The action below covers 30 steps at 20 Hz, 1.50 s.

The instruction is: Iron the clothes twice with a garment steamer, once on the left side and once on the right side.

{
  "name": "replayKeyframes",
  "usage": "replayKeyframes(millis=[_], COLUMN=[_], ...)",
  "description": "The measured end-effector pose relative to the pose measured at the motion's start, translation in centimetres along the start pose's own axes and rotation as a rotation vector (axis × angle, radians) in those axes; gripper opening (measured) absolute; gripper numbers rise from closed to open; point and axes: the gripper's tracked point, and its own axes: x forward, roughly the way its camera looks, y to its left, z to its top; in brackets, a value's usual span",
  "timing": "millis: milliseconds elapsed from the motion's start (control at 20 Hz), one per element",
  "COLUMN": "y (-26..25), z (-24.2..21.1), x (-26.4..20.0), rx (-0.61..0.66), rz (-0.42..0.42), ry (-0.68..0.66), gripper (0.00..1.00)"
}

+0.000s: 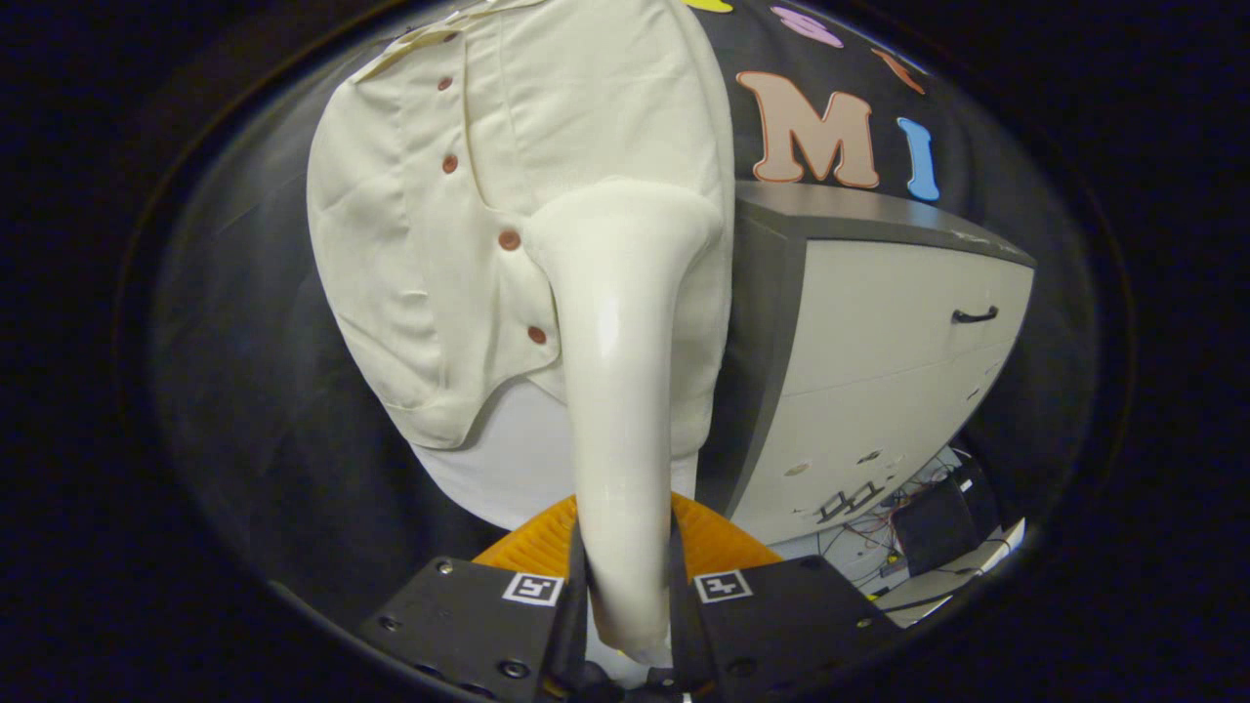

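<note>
Cream plastic garment steamer (620, 391) sits clamped between both fingers of the gripper (627, 586), its head against the hanging cream buttoned shirt (439, 244), right of the button line. A pass looks underway; next, a steady stroke along the fabric.

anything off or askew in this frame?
Mostly fine. The gripper is shut on the steamer, head against the cream shirt. Oddities: the shirt's hem is creased and hangs unevenly, and loose wires lie tangled beside the cabinet.
</note>
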Motion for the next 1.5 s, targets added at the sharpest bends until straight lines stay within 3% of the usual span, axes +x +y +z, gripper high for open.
replayKeyframes(millis=[400, 850, 1150, 1500], y=[0.0, -1.5, -3.0, -5.5], z=[-3.8, -5.1, -3.2, 0.4], x=[-1.4, -6.9, -11.8, -17.4], rx=[0.018, 0.048, 0.153, 0.125], rz=[0.006, -0.031, -0.031, 0.018], ry=[0.052, 0.016, -0.062, -0.184], gripper=[0.35, 0.35, 0.35, 0.35])
